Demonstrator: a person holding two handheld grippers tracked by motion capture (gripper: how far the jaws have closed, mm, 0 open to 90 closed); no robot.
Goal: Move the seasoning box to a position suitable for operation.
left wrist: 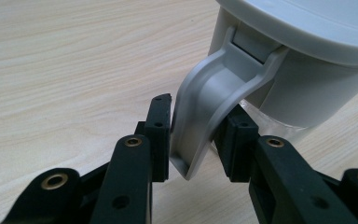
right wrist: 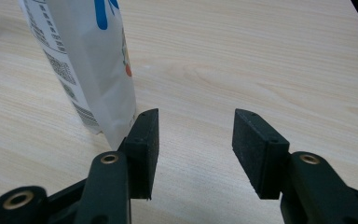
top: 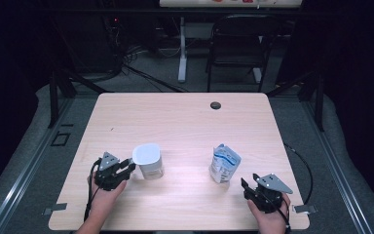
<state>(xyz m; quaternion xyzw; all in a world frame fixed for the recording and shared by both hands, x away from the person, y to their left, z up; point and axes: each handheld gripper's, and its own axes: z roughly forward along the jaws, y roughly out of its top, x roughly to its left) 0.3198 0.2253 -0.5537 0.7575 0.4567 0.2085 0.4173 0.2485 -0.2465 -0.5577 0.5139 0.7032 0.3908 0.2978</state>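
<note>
Left gripper [left wrist: 193, 140]: its jaws straddle the grey handle [left wrist: 209, 107] of the lidded jug [top: 147, 160]; the pads sit on either side of the handle's lower end, the right one against it and the left one touching or a hair off; a firm pinch I judge likely but cannot quite confirm.

Why there: the handle is the narrow part that the jaws can span; the jug's body looks too broad for them; gripping low on the handle, near its free tip, keeps the gripper level with the table [top: 185, 122].

Lidded jug: stands upright on the table's near left part, clear below and white at the lid; its handle points toward the person's left hand [top: 104, 195], which is why the approach comes from that side.

Right gripper [right wrist: 193, 154]: jaws spread wide with nothing between them; the left pad stands just beside the bottom corner of the pouch [right wrist: 81, 60], touching it or nearly so.

Pouch: a white and blue stand-up bag, upright on the near right part of the table, well apart from the jug; it stands just ahead of the right hand [top: 271, 214], within easy reach for a grasp.

Judgement: the left side secures the jug first while the right waits open at the pouch; the pair looks set up for pouring one into the other.
</note>
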